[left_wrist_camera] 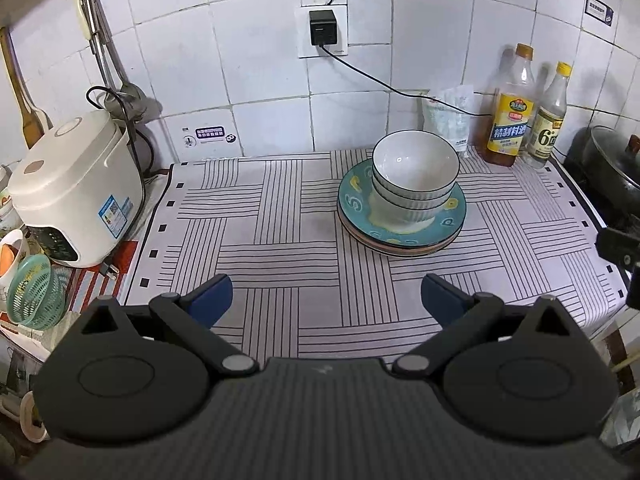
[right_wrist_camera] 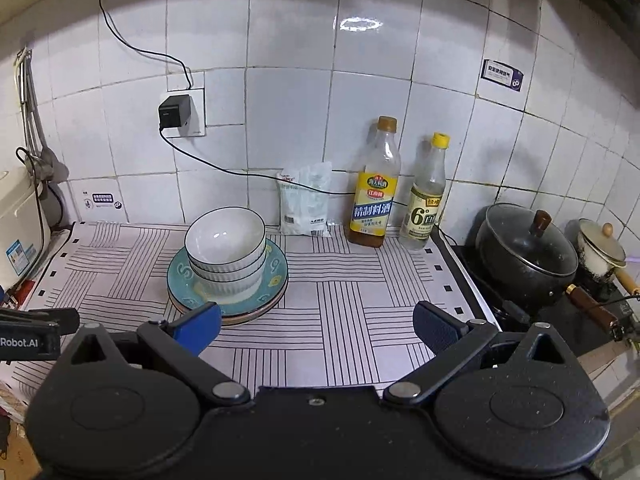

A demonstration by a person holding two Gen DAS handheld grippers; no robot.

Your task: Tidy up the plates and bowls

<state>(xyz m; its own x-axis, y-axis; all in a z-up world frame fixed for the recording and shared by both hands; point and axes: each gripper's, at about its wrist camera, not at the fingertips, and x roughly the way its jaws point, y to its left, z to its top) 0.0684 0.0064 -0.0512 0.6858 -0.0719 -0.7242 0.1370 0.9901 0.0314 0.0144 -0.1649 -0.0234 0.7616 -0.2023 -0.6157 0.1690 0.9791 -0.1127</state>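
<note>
Stacked bowls point(left_wrist_camera: 415, 168) on stacked plates point(left_wrist_camera: 402, 216), far right of centre on the surface point(left_wrist_camera: 280, 248).
Behind the stack a salt bag point(left_wrist_camera: 448, 120) leans at the wall; right of it stand a cooking wine bottle point(left_wrist_camera: 512, 108) and a vinegar bottle point(left_wrist_camera: 549, 118) side by side. A rice cooker point(left_wrist_camera: 76, 188) sits off the surface's left edge, a lidded pot point(right_wrist_camera: 528, 256) off its right.

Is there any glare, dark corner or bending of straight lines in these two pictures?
Left wrist view: tile lines on the wall bow, corners go black, lighting is even, the bowls are sharp. Right wrist view: a bright lamp reflection sits on the upper tiles, the edges darken, and the black pot lies in dimmer light.
</note>
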